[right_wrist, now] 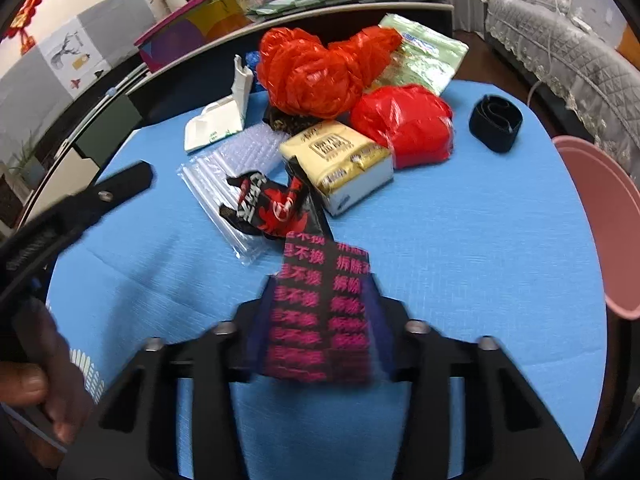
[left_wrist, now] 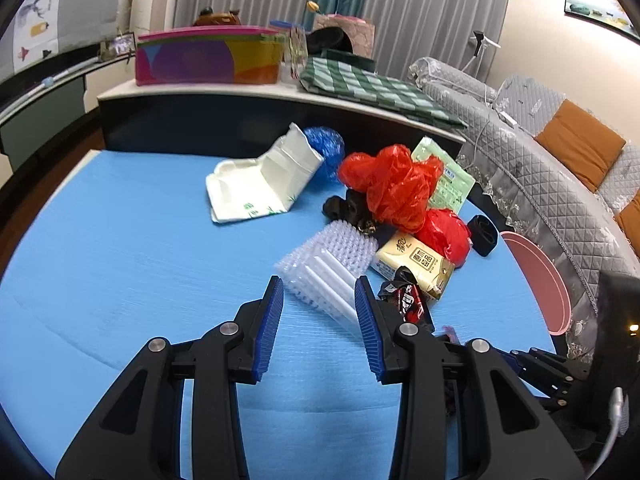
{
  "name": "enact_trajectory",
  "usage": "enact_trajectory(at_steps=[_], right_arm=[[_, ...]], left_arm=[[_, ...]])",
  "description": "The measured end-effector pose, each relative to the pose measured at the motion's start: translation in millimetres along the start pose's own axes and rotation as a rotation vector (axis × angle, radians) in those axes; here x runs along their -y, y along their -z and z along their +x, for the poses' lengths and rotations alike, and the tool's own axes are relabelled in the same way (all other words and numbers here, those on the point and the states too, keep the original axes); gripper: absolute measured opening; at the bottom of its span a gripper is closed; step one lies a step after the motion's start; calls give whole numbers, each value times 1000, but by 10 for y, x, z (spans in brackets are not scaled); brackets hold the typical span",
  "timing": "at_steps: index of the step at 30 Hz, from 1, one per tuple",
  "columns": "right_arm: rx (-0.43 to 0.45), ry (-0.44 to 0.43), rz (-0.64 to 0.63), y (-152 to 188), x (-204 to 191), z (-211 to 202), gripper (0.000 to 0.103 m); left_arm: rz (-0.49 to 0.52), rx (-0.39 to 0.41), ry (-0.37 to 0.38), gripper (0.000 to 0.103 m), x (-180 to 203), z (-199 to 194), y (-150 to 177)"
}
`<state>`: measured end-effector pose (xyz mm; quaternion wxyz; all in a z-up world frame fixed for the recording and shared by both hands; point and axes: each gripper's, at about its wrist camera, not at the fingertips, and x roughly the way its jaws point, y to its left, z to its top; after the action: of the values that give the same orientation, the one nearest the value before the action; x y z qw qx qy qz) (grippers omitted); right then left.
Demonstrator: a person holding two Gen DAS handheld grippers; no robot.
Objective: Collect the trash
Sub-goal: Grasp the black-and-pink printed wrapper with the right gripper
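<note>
On the blue table (left_wrist: pixel 120 260) lies a heap of trash. A clear bubble-wrap bag (left_wrist: pixel 328 264) lies just ahead of my left gripper (left_wrist: pixel 319 292), its near end between the blue fingertips. The jaws stand open and the pads do not press it. My right gripper (right_wrist: pixel 322 280) is shut on a black wrapper with pink characters (right_wrist: pixel 320 320), held up over the table. Beyond it lie a red-and-black snack wrapper (right_wrist: pixel 272 208), a yellow tissue pack (right_wrist: pixel 340 160) and red plastic bags (right_wrist: pixel 316 72).
A pink bin (right_wrist: pixel 600 220) stands off the table's right edge, by a grey quilted sofa (left_wrist: pixel 520 152). A white paper bag (left_wrist: pixel 260 184), a blue mesh ball (left_wrist: pixel 328 148), a green packet (left_wrist: pixel 448 176) and a black roll (right_wrist: pixel 496 122) lie further back. A hand (right_wrist: pixel 36 392) holds the left gripper.
</note>
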<state>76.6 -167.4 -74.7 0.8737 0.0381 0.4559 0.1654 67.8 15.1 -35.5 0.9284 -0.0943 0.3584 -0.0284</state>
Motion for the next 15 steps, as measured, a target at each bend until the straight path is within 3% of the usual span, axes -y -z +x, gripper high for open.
enact_trajectory(at_steps=[3,15], right_arm=[[32,7,-20,-64,3,-45,19],[69,17,-26,-204,145,-84,9]], left_arm=[[-28,-23,9,37,-12,123,12],[-103,-103,21,34,0,486,99]])
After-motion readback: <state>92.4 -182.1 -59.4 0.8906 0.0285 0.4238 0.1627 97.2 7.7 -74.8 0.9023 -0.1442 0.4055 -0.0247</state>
